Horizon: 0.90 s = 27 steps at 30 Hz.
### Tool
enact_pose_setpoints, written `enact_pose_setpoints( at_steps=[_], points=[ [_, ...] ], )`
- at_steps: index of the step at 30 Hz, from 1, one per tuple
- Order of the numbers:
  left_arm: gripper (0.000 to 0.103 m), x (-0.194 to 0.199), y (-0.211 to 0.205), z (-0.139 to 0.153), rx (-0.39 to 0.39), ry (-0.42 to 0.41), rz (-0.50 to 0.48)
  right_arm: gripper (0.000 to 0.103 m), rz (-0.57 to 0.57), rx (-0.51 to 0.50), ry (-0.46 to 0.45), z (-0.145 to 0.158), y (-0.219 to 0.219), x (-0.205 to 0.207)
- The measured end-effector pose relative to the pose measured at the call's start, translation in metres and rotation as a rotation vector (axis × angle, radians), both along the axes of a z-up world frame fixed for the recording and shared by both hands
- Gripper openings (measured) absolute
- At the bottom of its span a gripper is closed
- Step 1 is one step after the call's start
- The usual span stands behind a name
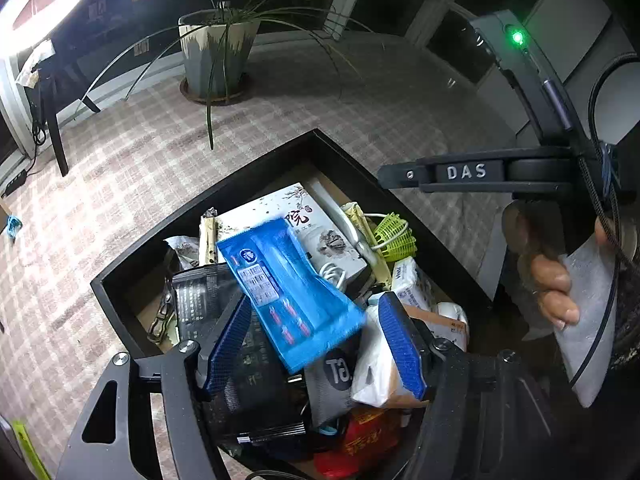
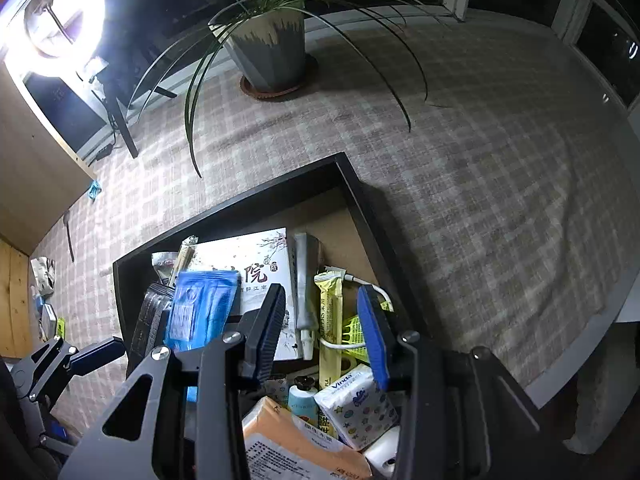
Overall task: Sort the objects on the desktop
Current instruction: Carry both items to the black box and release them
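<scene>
Left gripper (image 1: 312, 336) jaws apart, blue toothbrush pack (image 1: 288, 292) loose between | right gripper (image 2: 320, 332) apart, empty | risk: pack slides off the heaped black tray (image 1: 120, 280).

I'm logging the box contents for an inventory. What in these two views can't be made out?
- Blue packet, left wrist view: motion-blurred, label unreadable.
- Red packet, left wrist view: half hidden under the left gripper.
- Orange tissue pack, right wrist view: cut off by the bottom edge.
- Box floor: buried under clutter in both views.

Potted plant (image 1: 218, 54) on checked tablecloth (image 1: 132, 168) (ring light (image 2: 60, 12) nearby)
</scene>
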<state>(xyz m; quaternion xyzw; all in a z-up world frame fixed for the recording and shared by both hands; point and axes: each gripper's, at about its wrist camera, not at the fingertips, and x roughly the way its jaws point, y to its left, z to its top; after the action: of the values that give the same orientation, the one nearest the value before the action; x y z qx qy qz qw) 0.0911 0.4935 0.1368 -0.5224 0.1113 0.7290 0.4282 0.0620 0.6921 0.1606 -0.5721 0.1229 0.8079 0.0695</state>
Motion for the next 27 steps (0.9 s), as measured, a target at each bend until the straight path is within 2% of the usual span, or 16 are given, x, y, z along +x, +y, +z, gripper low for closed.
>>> enact_pose_setpoints(
  at_steps=[5,13,18,23,27],
  points=[
    [0.062,-0.004,-0.01,-0.001,-0.007,-0.002,0.024,0.037,0.005,0.002,0.0,0.001,-0.004,0.001],
    [0.062,-0.004,-0.032,0.01,-0.034,0.057,0.07,0.037,0.042,-0.006,0.022,0.01,-0.032,0.004],
    [0.062,0.002,-0.053,0.019,-0.05,0.119,0.103,0.037,0.096,-0.003,0.044,0.02,-0.062,0.011],
    [0.062,0.007,-0.081,0.024,-0.052,0.147,0.141,0.038,0.158,0.015,0.08,0.032,-0.097,0.017],
    [0.062,0.01,-0.109,0.027,-0.058,0.186,0.171,0.038,0.209,-0.014,0.098,0.038,-0.131,0.021]
  ],
)
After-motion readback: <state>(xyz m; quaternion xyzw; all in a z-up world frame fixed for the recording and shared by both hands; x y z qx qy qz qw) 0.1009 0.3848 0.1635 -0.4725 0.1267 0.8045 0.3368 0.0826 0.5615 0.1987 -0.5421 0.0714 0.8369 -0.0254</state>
